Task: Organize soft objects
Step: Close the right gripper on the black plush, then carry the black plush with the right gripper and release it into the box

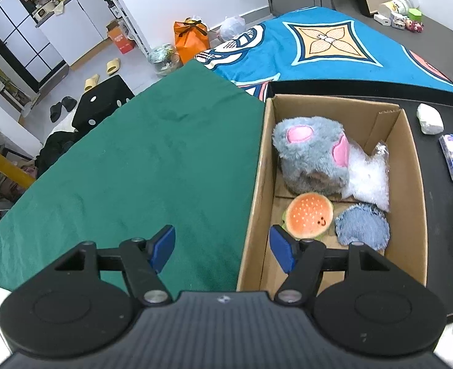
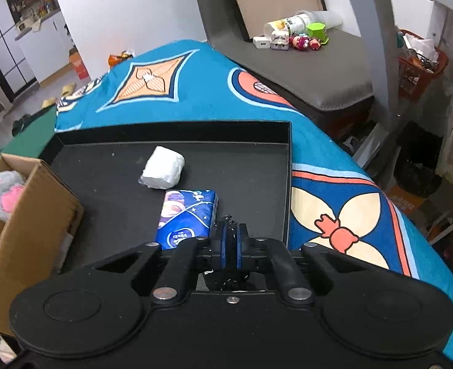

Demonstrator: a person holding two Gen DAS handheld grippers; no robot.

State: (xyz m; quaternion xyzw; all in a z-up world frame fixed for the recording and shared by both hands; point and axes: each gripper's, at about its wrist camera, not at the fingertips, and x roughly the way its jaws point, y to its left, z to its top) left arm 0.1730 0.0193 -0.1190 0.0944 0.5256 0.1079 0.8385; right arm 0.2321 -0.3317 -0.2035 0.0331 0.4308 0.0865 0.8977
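A cardboard box holds a grey plush with pink ears, a burger plush, a blue fuzzy pad and a white plastic bag. My left gripper is open and empty, straddling the box's left wall. A black tray holds a white soft bundle and a blue tissue pack. My right gripper is shut on a small black stringy thing above the tray's near right part; most of that thing is hidden.
A green cloth covers the surface left of the box. A blue patterned blanket lies under and beyond the tray. A grey bench with small toys stands behind. An orange basket is at the right.
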